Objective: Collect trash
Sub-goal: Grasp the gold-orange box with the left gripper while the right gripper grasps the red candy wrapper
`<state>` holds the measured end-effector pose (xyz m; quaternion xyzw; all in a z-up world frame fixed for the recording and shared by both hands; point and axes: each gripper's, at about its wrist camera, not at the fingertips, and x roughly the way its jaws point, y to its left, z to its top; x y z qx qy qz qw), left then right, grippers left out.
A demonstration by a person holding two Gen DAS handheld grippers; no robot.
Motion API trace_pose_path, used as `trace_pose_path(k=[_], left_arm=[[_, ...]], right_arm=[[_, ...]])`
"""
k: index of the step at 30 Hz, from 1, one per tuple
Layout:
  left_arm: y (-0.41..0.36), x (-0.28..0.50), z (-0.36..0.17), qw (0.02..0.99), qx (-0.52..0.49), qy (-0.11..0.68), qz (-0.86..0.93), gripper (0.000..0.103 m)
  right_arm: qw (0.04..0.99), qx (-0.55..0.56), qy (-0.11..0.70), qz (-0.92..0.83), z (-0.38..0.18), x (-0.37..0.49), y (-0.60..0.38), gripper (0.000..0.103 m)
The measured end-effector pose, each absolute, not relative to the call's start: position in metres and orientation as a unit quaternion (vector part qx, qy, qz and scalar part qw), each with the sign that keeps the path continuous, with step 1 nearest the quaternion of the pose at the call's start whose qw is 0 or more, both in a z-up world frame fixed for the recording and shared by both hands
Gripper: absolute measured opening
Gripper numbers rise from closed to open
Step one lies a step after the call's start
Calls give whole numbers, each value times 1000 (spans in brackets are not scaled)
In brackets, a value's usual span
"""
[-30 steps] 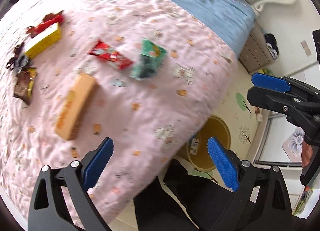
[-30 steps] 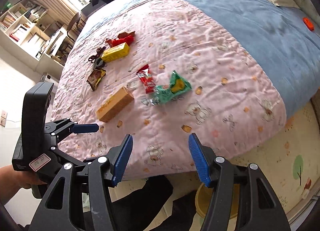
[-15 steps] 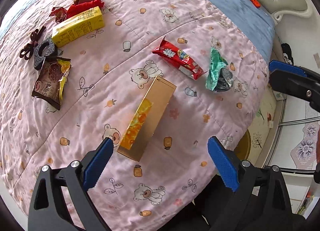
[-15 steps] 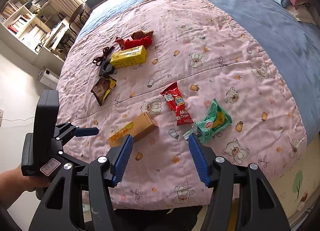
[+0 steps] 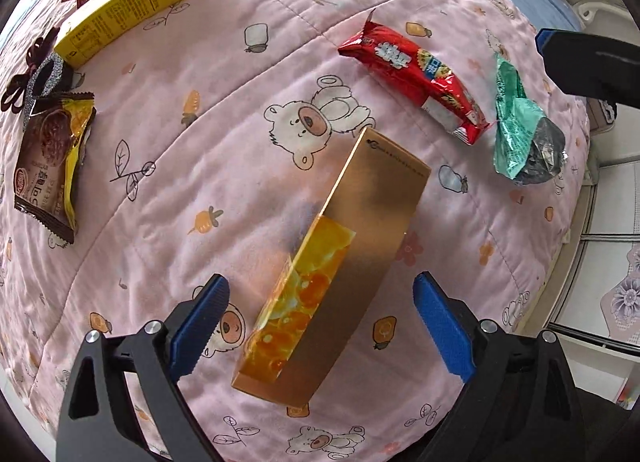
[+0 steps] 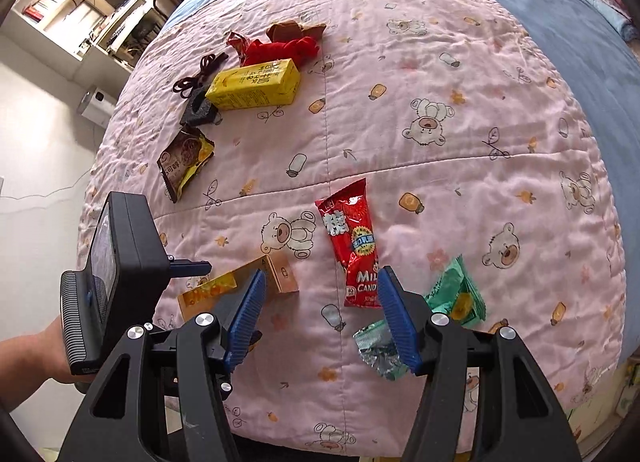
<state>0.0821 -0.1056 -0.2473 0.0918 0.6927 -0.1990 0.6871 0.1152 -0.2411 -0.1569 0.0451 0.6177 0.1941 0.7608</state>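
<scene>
A gold box with an orange picture (image 5: 332, 262) lies on the pink quilt (image 5: 224, 190). My left gripper (image 5: 318, 290) points straight down over it. Its jaws are closing with the box's near half between them, and the blue pads stand clear of its sides. In the right wrist view the same box (image 6: 224, 286) lies partly behind a finger. My right gripper (image 6: 322, 282) hangs open over bare quilt, holding nothing. A red candy wrapper (image 6: 352, 246) ends by its right finger. A crumpled green wrapper (image 6: 452, 302) lies just outside that finger.
Farther back lie a yellow carton (image 6: 256, 84), a brown snack pack (image 6: 184, 160), a red crumpled wrapper (image 6: 280, 48) and dark hair ties (image 6: 200, 74). A hand (image 6: 32, 354) holds the left gripper body (image 6: 120, 274). Blue bedding (image 6: 560, 22) lies to the right. The bed edge runs along the bottom.
Both grippers have come in from the bed's edge over the quilt and dropped lower. The left one now straddles the gold box, with its jaws slightly narrower.
</scene>
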Motion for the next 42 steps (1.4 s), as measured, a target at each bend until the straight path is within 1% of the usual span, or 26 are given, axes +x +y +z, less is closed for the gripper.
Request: trace_pose_path(k=[2, 3, 4, 7, 8, 9, 12, 15, 22, 23, 24, 26, 30, 42], left_arm=[[-103, 84, -252, 685, 83, 697, -193, 84], [-101, 85, -253, 687, 79, 698, -188, 78], [-99, 86, -255, 687, 78, 699, -181, 74], [-89, 90, -255, 690, 72, 700, -167, 58], [-85, 91, -253, 692, 65, 700, -163, 50], [-80, 93, -251, 693, 52, 701, -162, 46], [-61, 98, -246, 692, -7, 704, -159, 43], [-50, 100, -243, 693, -32, 704, -153, 41], [-26, 101, -242, 686, -89, 708, -143, 39], [-23, 104, -244, 686, -94, 707, -144, 39], [-26, 107, -242, 686, -95, 707, -144, 39], [-22, 108, -238, 689, -94, 704, -146, 38], [-27, 103, -228, 698, -97, 695, -145, 37], [-26, 84, -182, 715, -93, 670, -178, 37]], right_arm=[[755, 38, 624, 201, -164, 122, -239, 58], [752, 35, 626, 204, -167, 125, -238, 58], [749, 33, 628, 206, -170, 128, -237, 58], [740, 27, 639, 208, -181, 136, -236, 58], [736, 27, 644, 206, -185, 139, -237, 58], [733, 27, 649, 203, -190, 141, -237, 58], [725, 28, 658, 202, -200, 148, -236, 58], [719, 20, 664, 203, -210, 153, -230, 58], [702, 10, 686, 193, -233, 162, -222, 57], [699, 11, 689, 192, -235, 162, -222, 49], [697, 9, 691, 191, -237, 161, -221, 38], [696, -4, 694, 186, -239, 160, -218, 33], [708, 15, 677, 203, -226, 156, -217, 30], [747, 57, 627, 212, -158, 123, -214, 29]])
